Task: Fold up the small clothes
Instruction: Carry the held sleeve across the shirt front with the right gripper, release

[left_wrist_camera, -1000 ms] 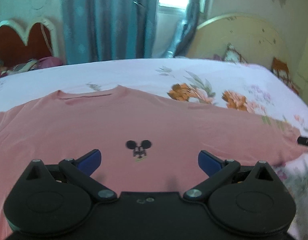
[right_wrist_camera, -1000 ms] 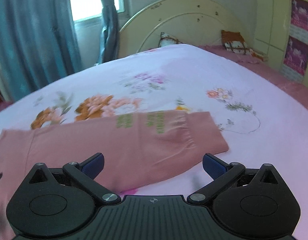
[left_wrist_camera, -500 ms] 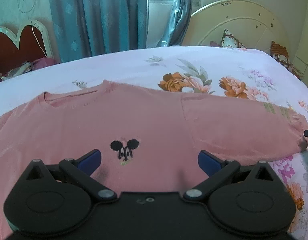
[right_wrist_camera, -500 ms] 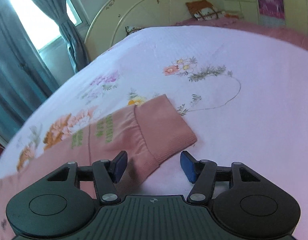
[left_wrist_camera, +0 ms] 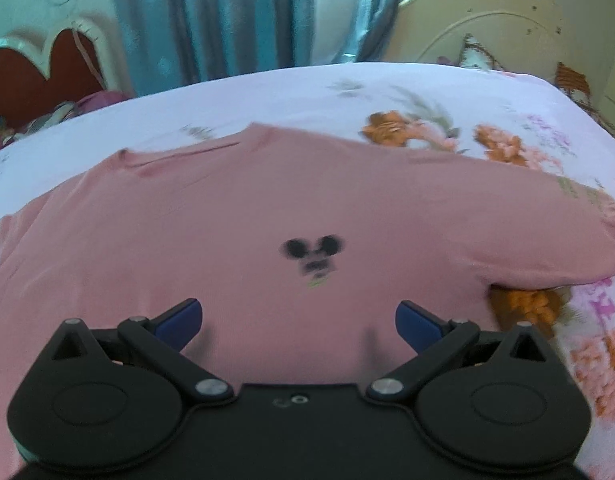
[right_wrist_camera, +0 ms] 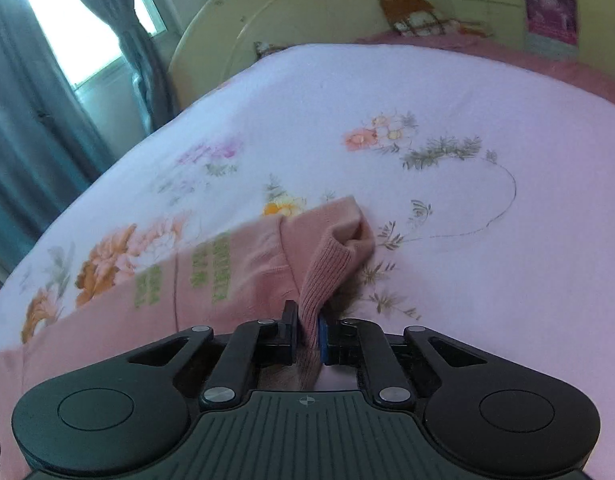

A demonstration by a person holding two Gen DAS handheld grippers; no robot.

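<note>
Here, floral bedsheet (right_wrist_camera: 447,92), teal curtains (left_wrist_camera: 211,20), right fingers (right_wrist_camera: 309,330) pinching sleeve cuff (right_wrist_camera: 327,268), left fingers (left_wrist_camera: 299,320) apart.

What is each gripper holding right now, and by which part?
Right gripper pinches the pink shirt's ribbed sleeve cuff. Left gripper holds nothing, jaws wide open.

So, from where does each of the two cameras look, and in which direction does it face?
Left wrist: sits behind the open left claw, low over the pink shirt, facing its mouse print and the blue curtains.
Right wrist: sits behind the right claw, shut on the sleeve cuff, facing across the floral bedsheet toward the cream headboard.
Shared: the shirt, bedsheet and headboard appear in both views.
</note>
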